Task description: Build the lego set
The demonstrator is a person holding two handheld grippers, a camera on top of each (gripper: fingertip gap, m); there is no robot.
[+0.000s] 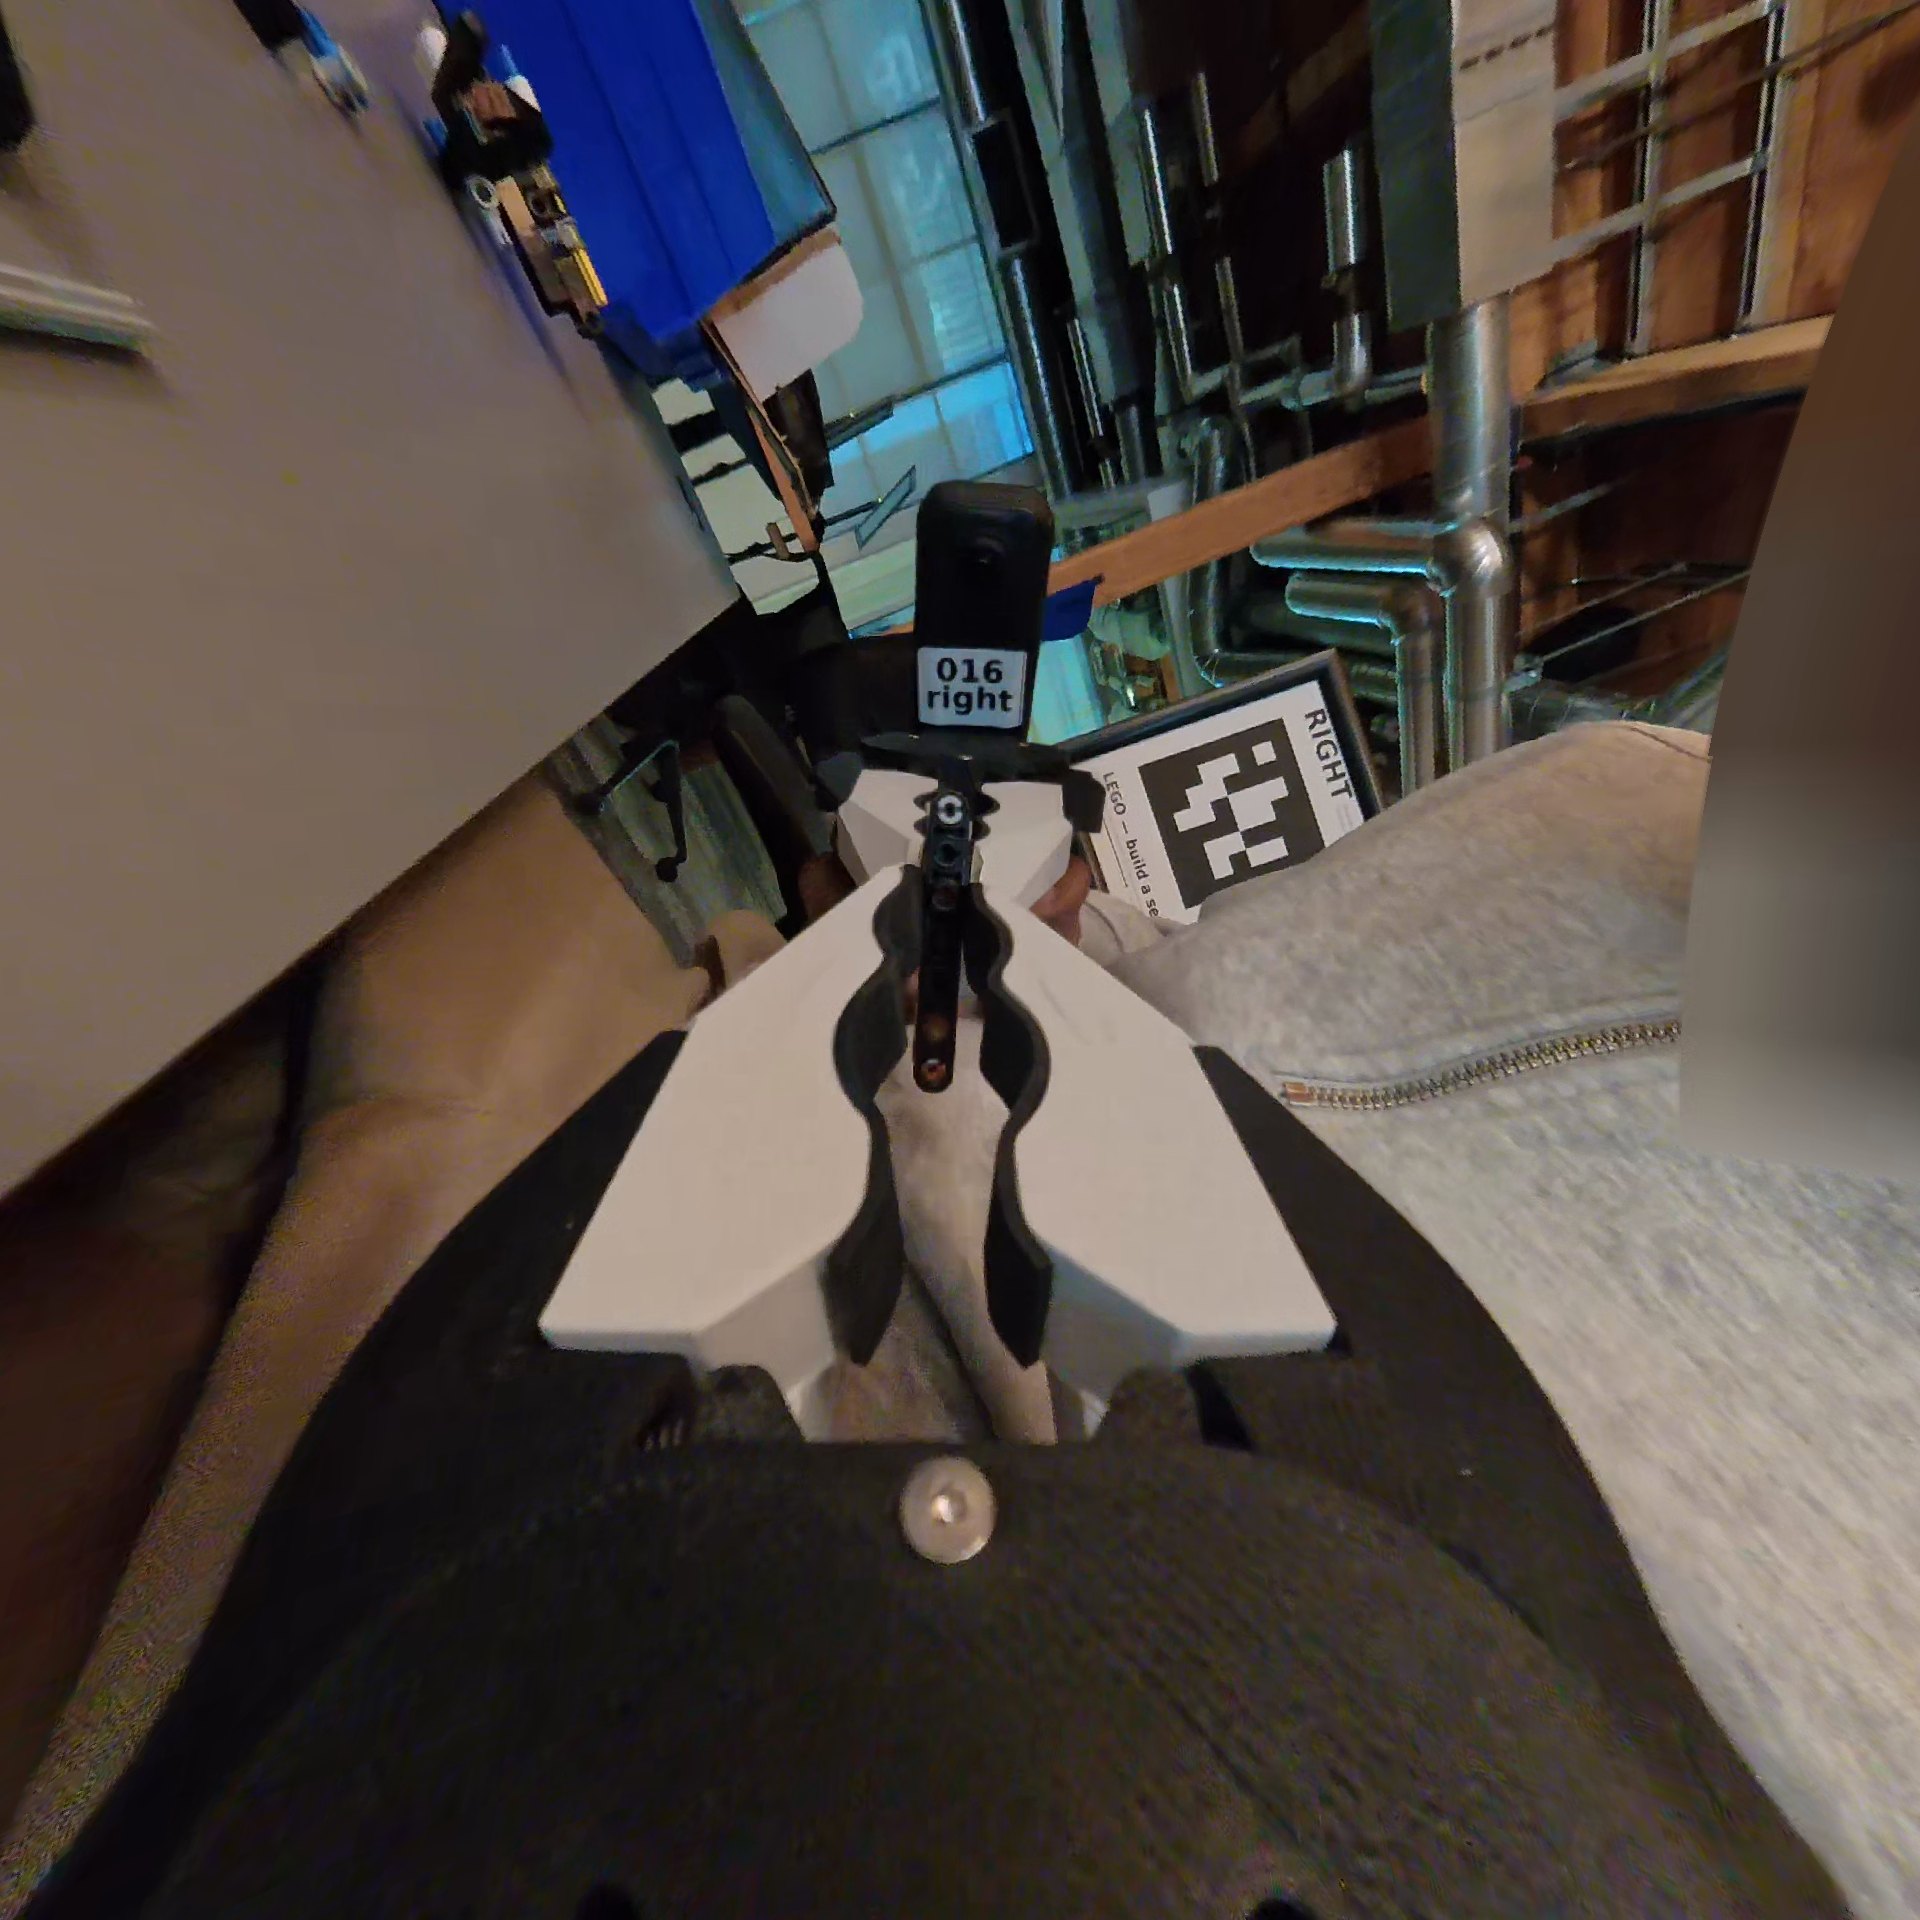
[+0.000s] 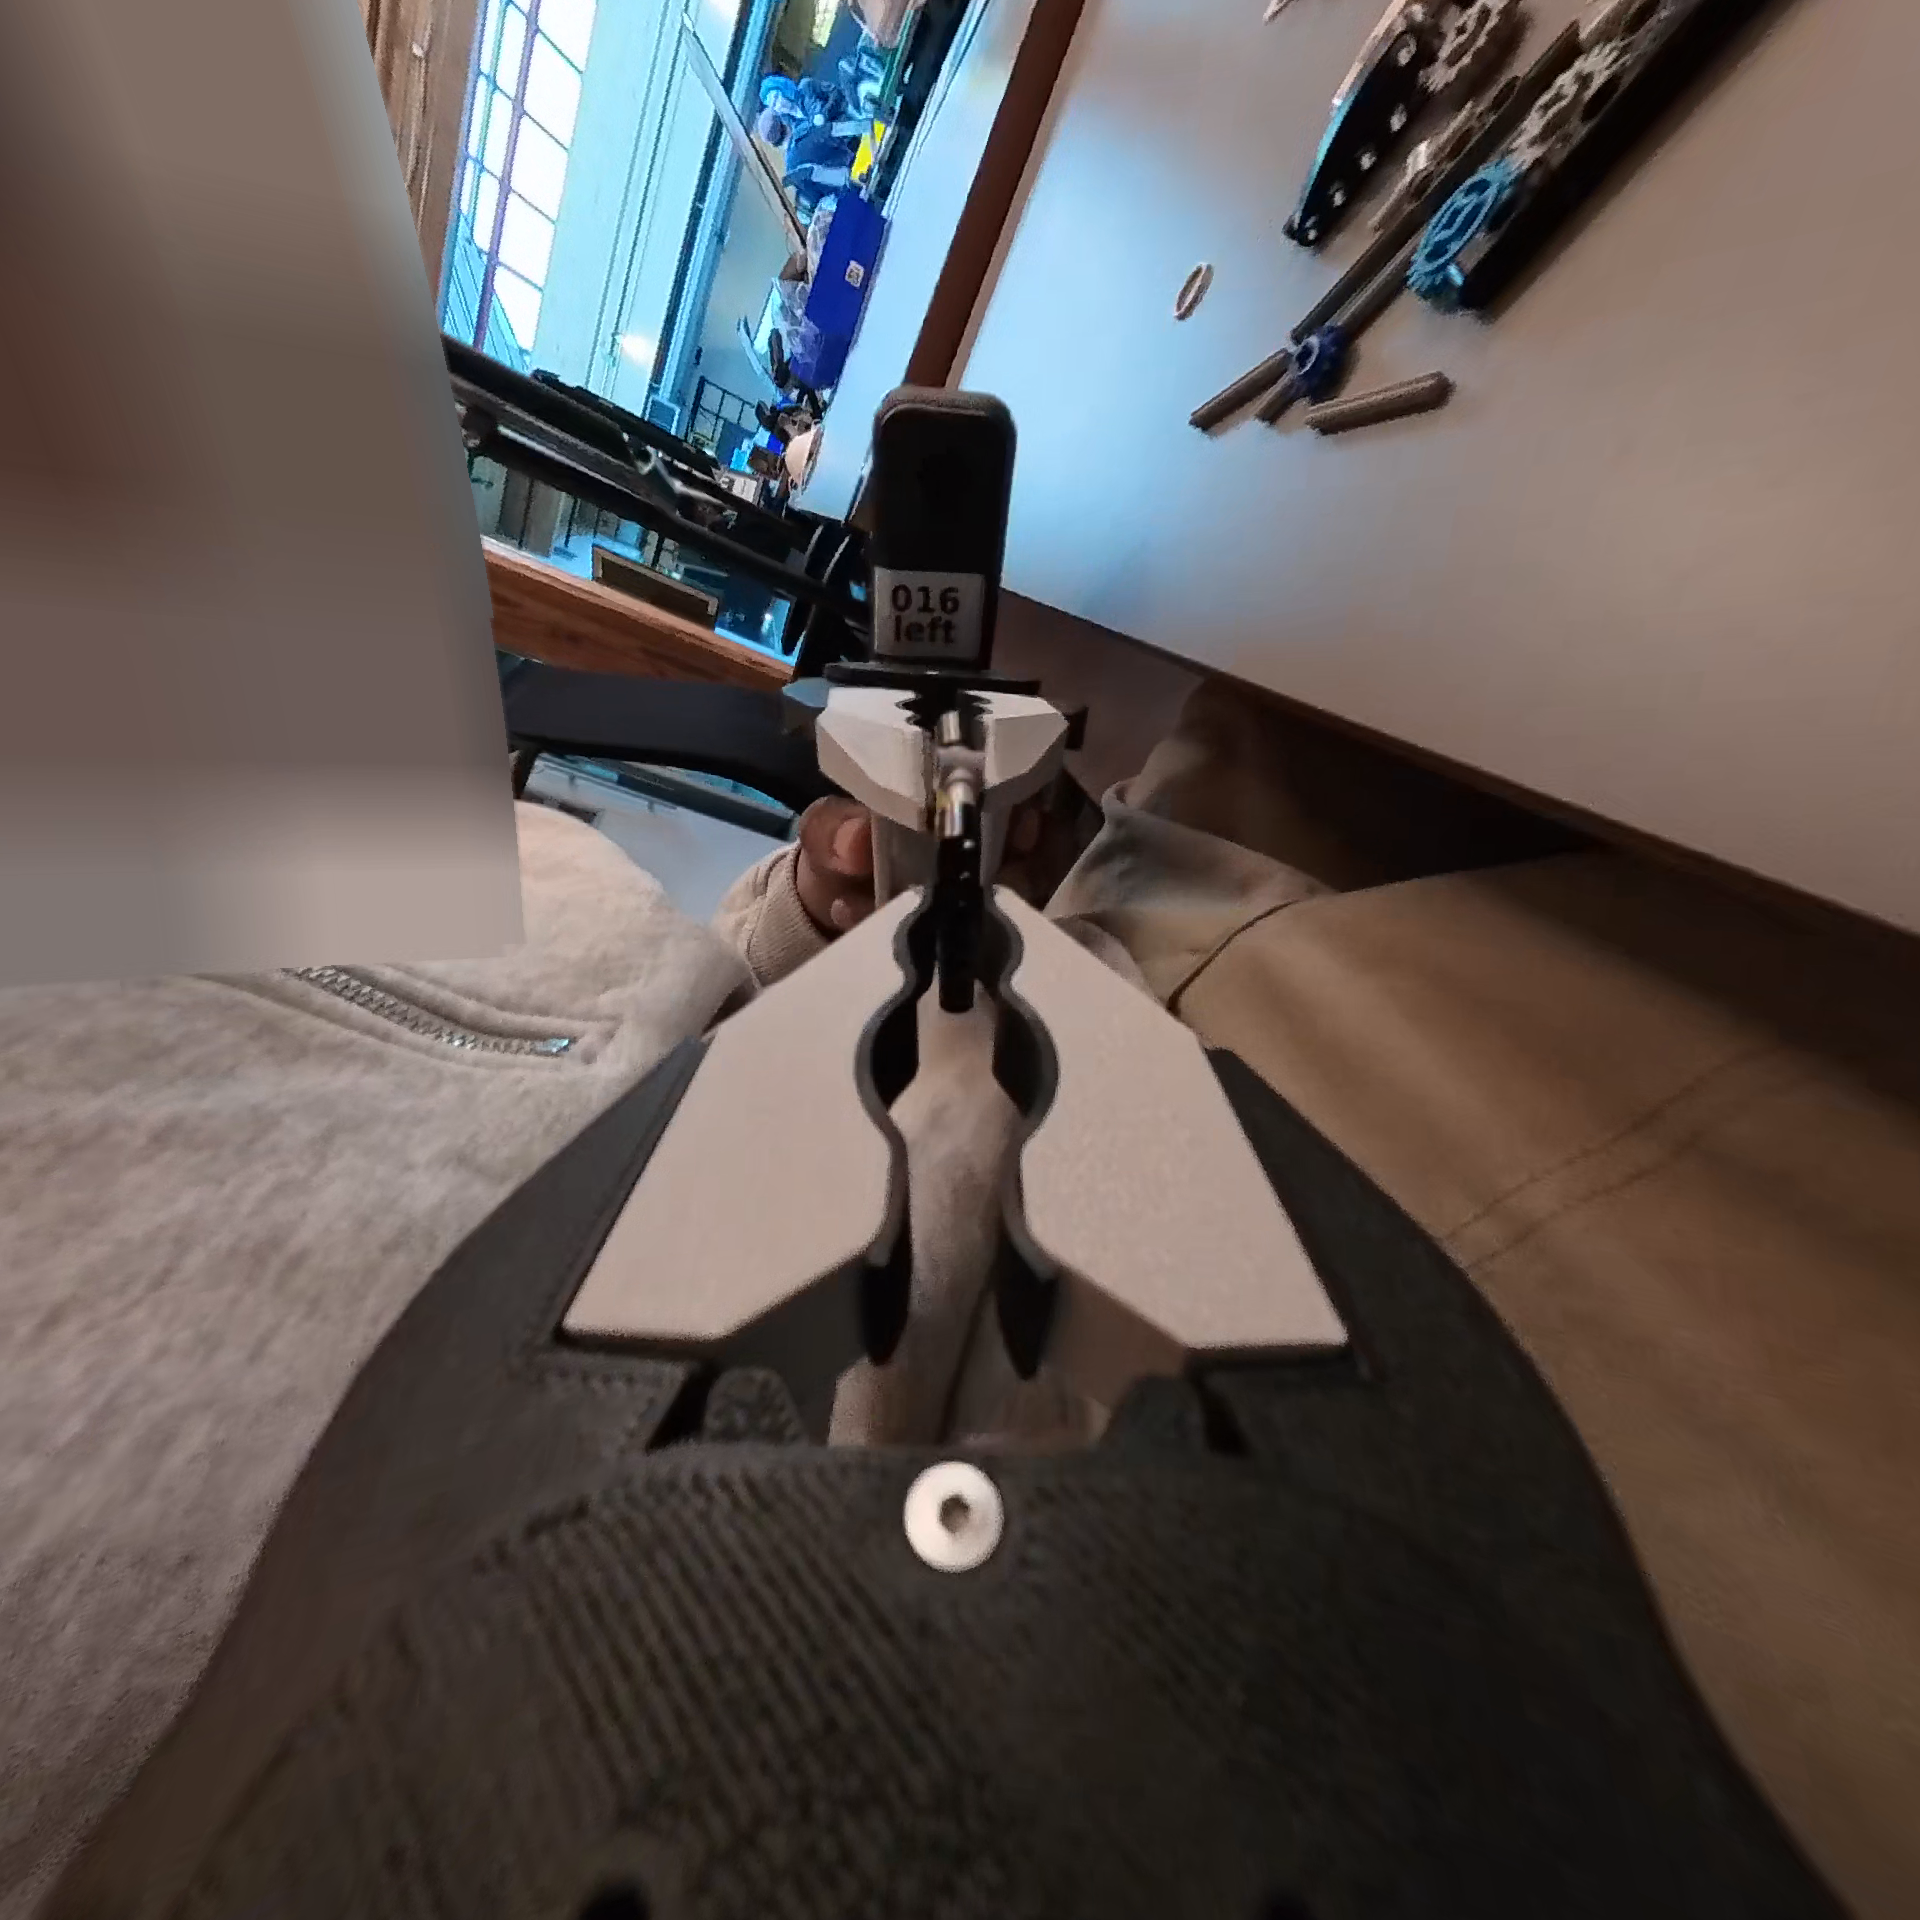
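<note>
While both grippers faced each other tip to tip above the person's lap, a long black lego beam [image 1: 943, 940] ran between them, and everything else is placed from that beam. Left gripper [image 1: 940, 971]: jaws drawn narrow, the scalloped black pads [image 1: 871, 1023] closed on the beam's near end, which poked back a little way between the pads with a small reddish pin hole showing. Beam's far end went straight into the right gripper [image 1: 951, 821], seen head-on beyond it with its camera standing above.

Left of the beam in the left wrist view, a pale table [image 1: 312, 520] tilted steeply; right of it, a grey zip sweatshirt [image 1: 1455, 1143].

Right gripper [image 2: 948, 961]: jaws likewise narrow, pads pinching the same lego beam [image 2: 954, 925] at its near end. Beyond it, the beam led into the left gripper [image 2: 951, 774], where a light-coloured piece sat on it; a hand [image 2: 836, 862] gripped that tool's handle. Right of the beam and above, the table [image 2: 1351, 571] carried loose lego parts [image 2: 1455, 239]: black beams, grey axles, blue gears, well apart from both grippers.
</note>
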